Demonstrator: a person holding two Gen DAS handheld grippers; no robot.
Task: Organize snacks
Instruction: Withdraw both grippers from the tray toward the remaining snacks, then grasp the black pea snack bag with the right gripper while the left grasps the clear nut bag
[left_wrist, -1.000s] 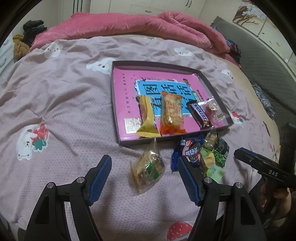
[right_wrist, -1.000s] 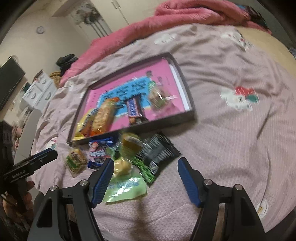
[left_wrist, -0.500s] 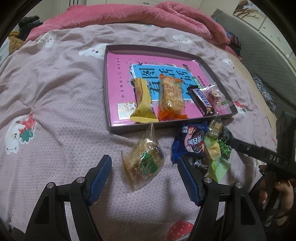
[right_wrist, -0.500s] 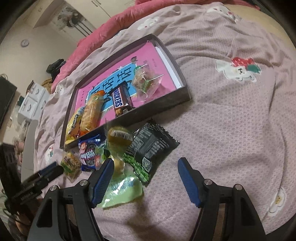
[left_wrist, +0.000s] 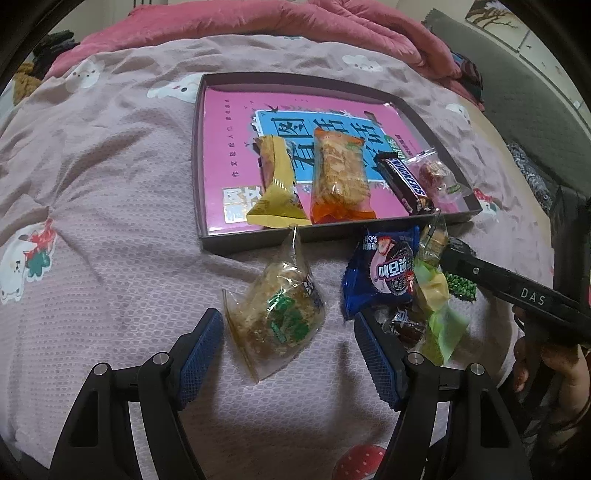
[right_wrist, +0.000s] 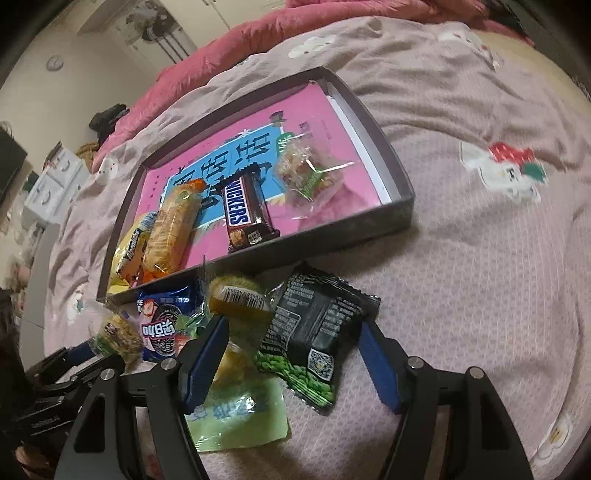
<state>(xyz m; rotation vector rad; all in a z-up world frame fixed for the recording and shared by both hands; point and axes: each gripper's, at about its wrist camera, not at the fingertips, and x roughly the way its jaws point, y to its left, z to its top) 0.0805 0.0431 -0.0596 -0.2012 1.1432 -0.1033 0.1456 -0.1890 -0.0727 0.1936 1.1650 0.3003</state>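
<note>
A shallow grey box (left_wrist: 236, 242) with a pink book inside lies on the bed and holds a yellow snack (left_wrist: 277, 181), an orange cracker pack (left_wrist: 340, 173), a Snickers bar (left_wrist: 402, 181) and a clear candy bag (left_wrist: 434, 175). My left gripper (left_wrist: 288, 347) is open, its jaws either side of a clear bag of brown snacks (left_wrist: 280, 314). My right gripper (right_wrist: 291, 365) is open around a black-and-green pea packet (right_wrist: 314, 332). A blue cookie pack (right_wrist: 166, 325), a yellow jelly cup (right_wrist: 240, 299) and a pale green pouch (right_wrist: 236, 417) lie beside it.
The bed has a mauve cover with cartoon prints (left_wrist: 92, 221) and a pink duvet (left_wrist: 258, 22) bunched at the far side. A grey sofa (left_wrist: 535, 92) stands to the right. White drawers (right_wrist: 55, 184) stand at the left of the right wrist view.
Both grippers have moved closer to the snacks. The left one now straddles the clear bag, the right one the black-and-green packet. Both stay open.
</note>
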